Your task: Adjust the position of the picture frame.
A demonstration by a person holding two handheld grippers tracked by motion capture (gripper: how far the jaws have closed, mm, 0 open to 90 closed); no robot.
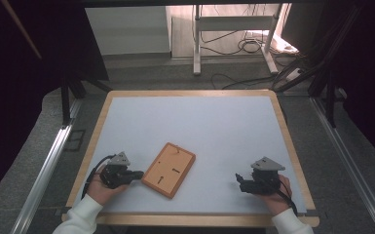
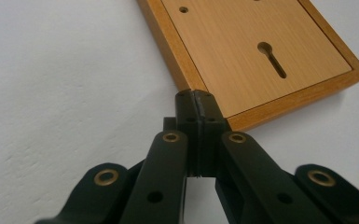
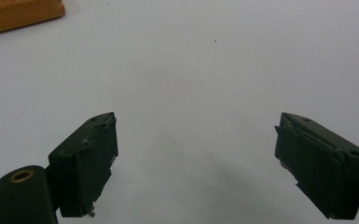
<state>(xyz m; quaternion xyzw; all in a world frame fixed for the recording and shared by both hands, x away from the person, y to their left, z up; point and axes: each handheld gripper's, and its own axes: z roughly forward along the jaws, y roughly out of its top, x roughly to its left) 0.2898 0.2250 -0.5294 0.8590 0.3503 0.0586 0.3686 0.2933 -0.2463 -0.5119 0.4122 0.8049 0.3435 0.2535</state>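
Observation:
A wooden board [image 1: 169, 169] with a raised rim, small holes and a keyhole slot lies flat near the table's front, left of centre. My left gripper [image 1: 139, 174] rests just left of it, jaws pressed together with nothing between them, tips touching or nearly touching the board's rim [image 2: 182, 70]. In the left gripper view the left gripper [image 2: 195, 95] meets that rim edge. My right gripper [image 1: 238, 178] rests at the front right, well apart from the board. Its fingers [image 3: 91, 154] stand wide apart over bare table; the right gripper [image 3: 196, 126] holds nothing. A corner of the board [image 3: 18, 14] shows far off.
The white table top [image 1: 199, 126] has a wooden border [image 1: 190, 92]. Beyond it are a grey floor, a white stand [image 1: 234, 34] with cables, and metal rails [image 1: 44, 170] at both sides. A person's hands in white sleeves [image 1: 80, 217] hold both grippers.

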